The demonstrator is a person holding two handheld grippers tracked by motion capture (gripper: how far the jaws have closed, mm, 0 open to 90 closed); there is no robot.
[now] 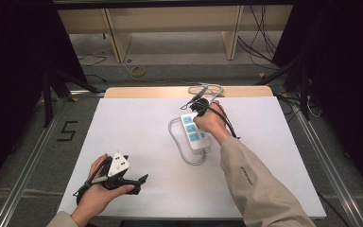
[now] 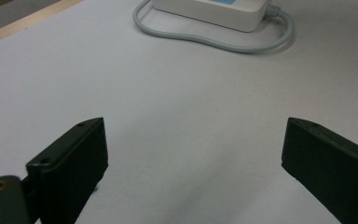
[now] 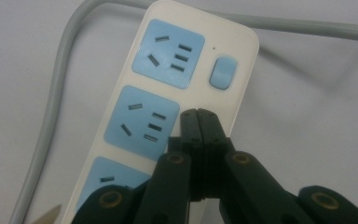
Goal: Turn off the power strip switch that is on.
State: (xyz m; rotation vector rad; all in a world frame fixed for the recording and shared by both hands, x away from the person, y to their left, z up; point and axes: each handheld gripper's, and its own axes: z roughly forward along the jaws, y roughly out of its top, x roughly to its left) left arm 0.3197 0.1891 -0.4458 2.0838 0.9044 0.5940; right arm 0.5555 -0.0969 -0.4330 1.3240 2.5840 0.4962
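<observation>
Left gripper (image 2: 193, 168) gapes over white table (image 2: 168, 93); power strip (image 2: 209, 11) beyond.

Worktop (image 1: 137, 142): white sheet over a light wooden top, whose wood shows as a strip along the far edge. Floor (image 1: 179, 71): grey, with loose cables lying beyond the worktop, among them a yellow coil (image 1: 138, 71). Rear: light wooden shelving unit (image 1: 170, 28) with upright dividers. Black curtains (image 1: 9, 71) hang at both sides. Metal rails (image 1: 26, 161) flank the worktop. A black "5" mark (image 1: 67, 131) is on the floor at left. Lighting even, dim at the edges.
</observation>
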